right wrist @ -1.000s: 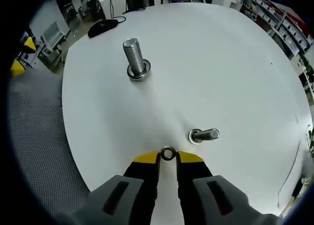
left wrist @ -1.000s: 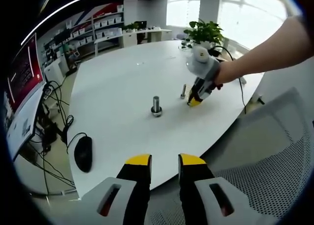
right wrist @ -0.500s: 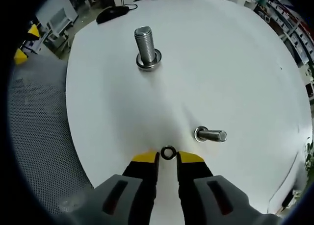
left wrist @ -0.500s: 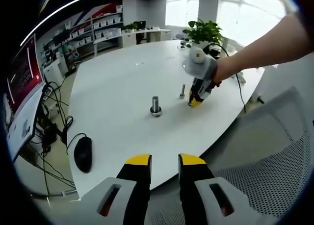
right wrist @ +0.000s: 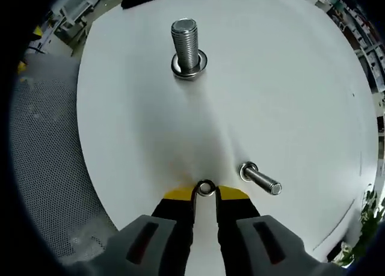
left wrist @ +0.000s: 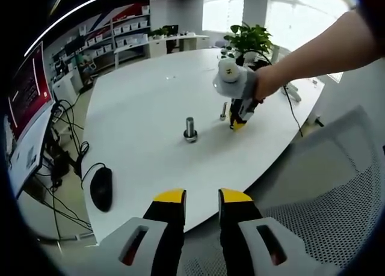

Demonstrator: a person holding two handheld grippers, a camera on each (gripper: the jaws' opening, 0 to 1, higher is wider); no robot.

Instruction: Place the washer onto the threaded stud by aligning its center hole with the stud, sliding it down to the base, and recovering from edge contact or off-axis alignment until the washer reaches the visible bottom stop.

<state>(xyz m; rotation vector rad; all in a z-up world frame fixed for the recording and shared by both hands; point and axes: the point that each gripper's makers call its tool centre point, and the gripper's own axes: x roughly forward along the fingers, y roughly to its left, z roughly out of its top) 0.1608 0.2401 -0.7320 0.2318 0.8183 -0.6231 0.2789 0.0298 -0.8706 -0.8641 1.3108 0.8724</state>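
A small steel washer [right wrist: 206, 188] sits pinched between the yellow tips of my right gripper [right wrist: 206, 193], just above the white table [right wrist: 271, 77]. A slim threaded stud [right wrist: 260, 178] stands to the right of it, close by and apart from it. A thicker threaded stud [right wrist: 187, 47] with a washer at its base stands farther off. In the left gripper view the right gripper [left wrist: 238, 122] is held by a person's hand beside the slim stud [left wrist: 224, 111], with the thick stud [left wrist: 190, 130] to its left. My left gripper [left wrist: 201, 196] hangs short of the table edge, its jaws a little apart with nothing between them.
A black computer mouse [left wrist: 101, 189] lies near the table's left edge, with cables and a monitor [left wrist: 24, 101] beyond it. A potted plant [left wrist: 252, 38] stands at the far side. A mesh office chair [left wrist: 337, 204] is at the lower right. Shelving lines the back wall.
The right gripper has moved forward and leftward over the table with the washer, closer to both studs. My left gripper has stayed where it was.
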